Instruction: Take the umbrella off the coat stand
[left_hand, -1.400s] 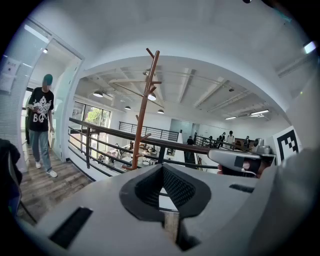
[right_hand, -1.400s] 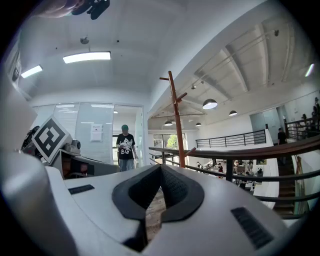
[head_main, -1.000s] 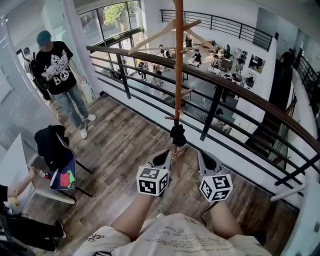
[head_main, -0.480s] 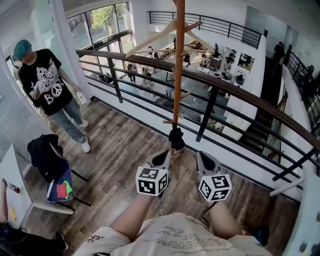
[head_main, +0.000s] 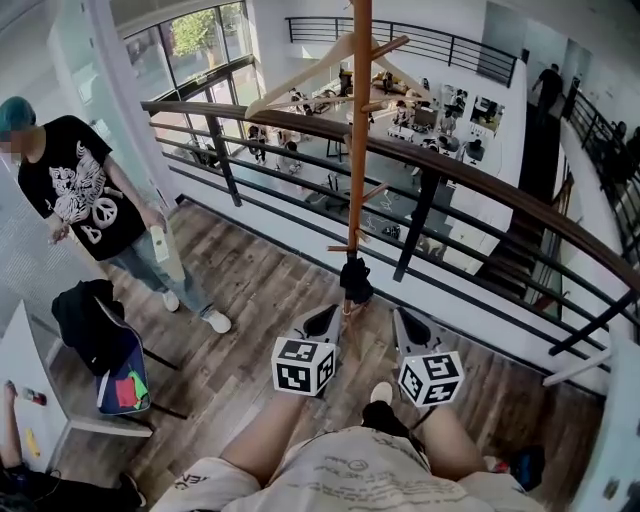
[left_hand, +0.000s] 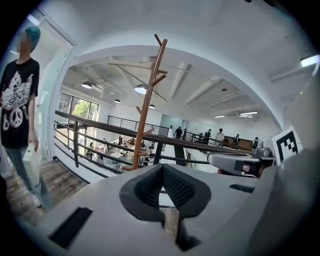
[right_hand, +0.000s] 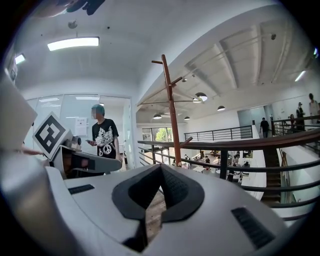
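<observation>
A tall wooden coat stand (head_main: 357, 150) rises in front of me by the railing. A small folded black umbrella (head_main: 355, 279) hangs from a low peg on its pole. My left gripper (head_main: 327, 319) sits just below and left of the umbrella, and my right gripper (head_main: 409, 324) just below and right of it. Both are shut and empty, a short way from the umbrella. The left gripper view shows the coat stand (left_hand: 145, 107) ahead, and so does the right gripper view, with the coat stand (right_hand: 171, 112) at centre. The umbrella is hidden behind the jaws in both.
A wooden clothes hanger (head_main: 303, 77) hangs high on the stand. A dark metal railing (head_main: 452, 172) runs right behind it, above an open drop. A person in a black T-shirt (head_main: 72, 190) stands at the left. A chair with dark clothing (head_main: 98, 322) stands lower left.
The person at the left has stepped nearer and further left in view. My foot now shows between the grippers. Both grippers have barely moved.
</observation>
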